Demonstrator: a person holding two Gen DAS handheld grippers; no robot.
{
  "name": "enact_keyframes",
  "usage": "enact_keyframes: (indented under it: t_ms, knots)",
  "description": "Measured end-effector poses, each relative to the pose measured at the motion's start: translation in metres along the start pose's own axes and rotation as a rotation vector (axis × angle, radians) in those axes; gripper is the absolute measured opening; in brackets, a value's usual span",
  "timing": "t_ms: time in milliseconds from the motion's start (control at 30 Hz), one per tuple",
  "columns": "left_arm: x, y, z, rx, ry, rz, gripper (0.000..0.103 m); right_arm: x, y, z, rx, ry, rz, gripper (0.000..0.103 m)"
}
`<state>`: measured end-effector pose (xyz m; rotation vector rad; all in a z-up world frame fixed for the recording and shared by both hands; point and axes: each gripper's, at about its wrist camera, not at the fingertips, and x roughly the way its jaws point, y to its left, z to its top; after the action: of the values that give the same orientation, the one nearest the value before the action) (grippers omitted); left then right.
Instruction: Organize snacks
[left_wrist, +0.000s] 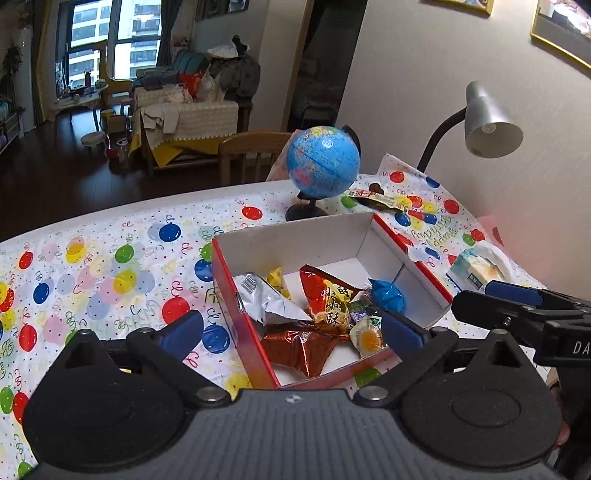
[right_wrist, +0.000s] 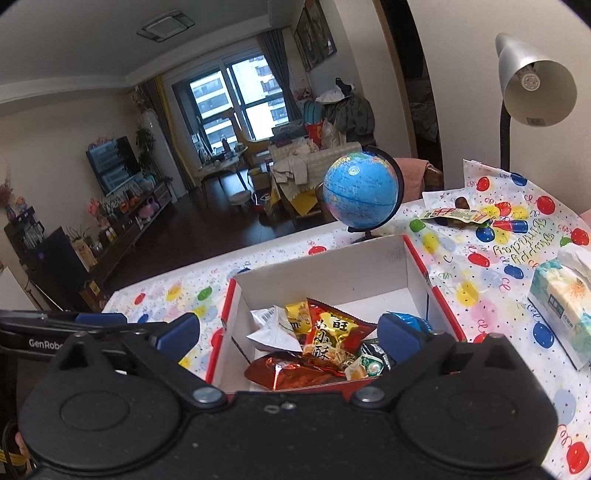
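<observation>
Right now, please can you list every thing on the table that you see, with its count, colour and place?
box: one, red outside and white inside, open, middle of the table.
snack packets in the box: several, red, silver, yellow, blue and green, piled at the near end; exact count unclear.
snack packet outside the box: one, green and white, lying flat beyond the box, right of the globe.
globe: one, blue on a black stand, behind the box.
lamp: one, silver shade on a black neck, far right by the wall.
tissue pack: one, pale green and white, right of the box.
tablecloth: one, white with coloured balloons.
left tongs: open, empty, above the box.
right tongs: open, empty, above the box.
</observation>
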<state>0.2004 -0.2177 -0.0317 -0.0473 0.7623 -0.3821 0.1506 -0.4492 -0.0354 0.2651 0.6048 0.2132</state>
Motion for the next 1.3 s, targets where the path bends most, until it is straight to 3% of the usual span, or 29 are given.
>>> enact_keyframes:
  t_ms: [467, 733, 1300]
  knots:
    - [-0.036, -0.001, -0.016, -0.009, -0.037, 0.015, 0.103, -0.020, 0.007, -0.013, 0.045, -0.019, -0.021, 0.103]
    - [-0.046, -0.001, -0.021, -0.014, -0.054, 0.058, 0.103, -0.026, 0.010, -0.017, 0.041, -0.023, -0.031, 0.103]
    - [-0.055, -0.002, -0.027, -0.010, -0.064, 0.056, 0.103, -0.034, 0.019, -0.020, 0.019, -0.026, -0.023, 0.103]
